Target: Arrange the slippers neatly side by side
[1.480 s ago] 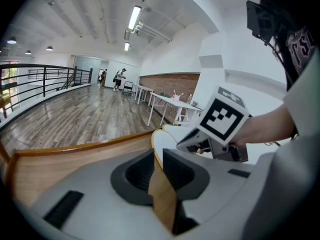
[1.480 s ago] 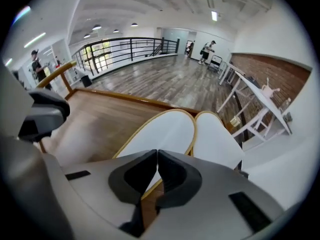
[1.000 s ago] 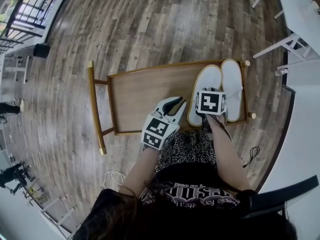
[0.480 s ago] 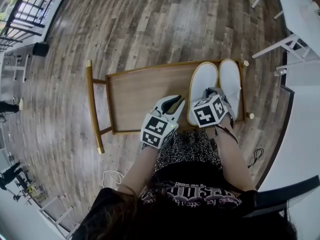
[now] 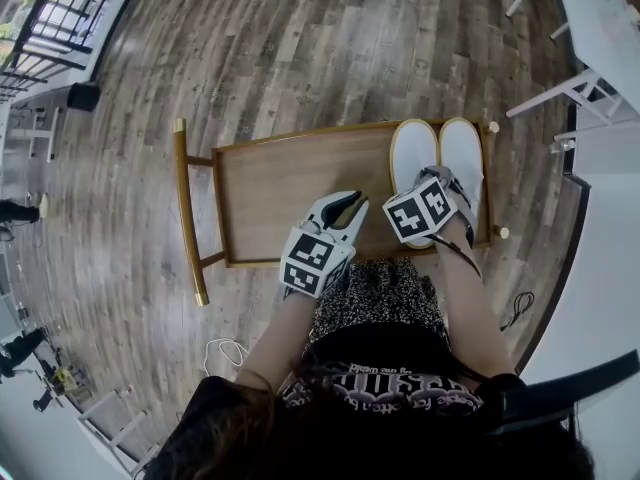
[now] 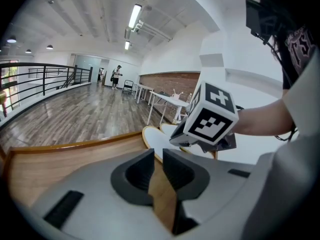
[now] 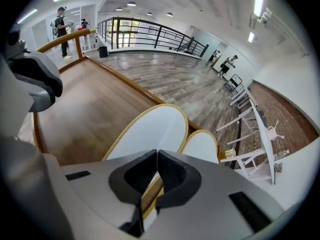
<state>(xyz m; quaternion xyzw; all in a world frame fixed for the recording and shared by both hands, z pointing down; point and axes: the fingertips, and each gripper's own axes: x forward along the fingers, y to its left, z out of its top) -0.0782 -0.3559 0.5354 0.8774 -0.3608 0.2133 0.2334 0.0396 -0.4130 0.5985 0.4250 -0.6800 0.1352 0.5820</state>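
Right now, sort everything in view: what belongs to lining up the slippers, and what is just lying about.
Belongs to the job:
- left slipper, pinched at its heel rim by the right gripper
- right slipper beside it
- wooden tray table under them
- left gripper, open and empty

Just lying about:
- black cable on the floor
- white cable
- white table
- black bin

Count, head view:
Slippers, 2: left slipper and right slipper, far right on the tray
Wooden tray, 1
Grippers, 2: left gripper, right gripper
Marker cubes, 2: one near left, one near right
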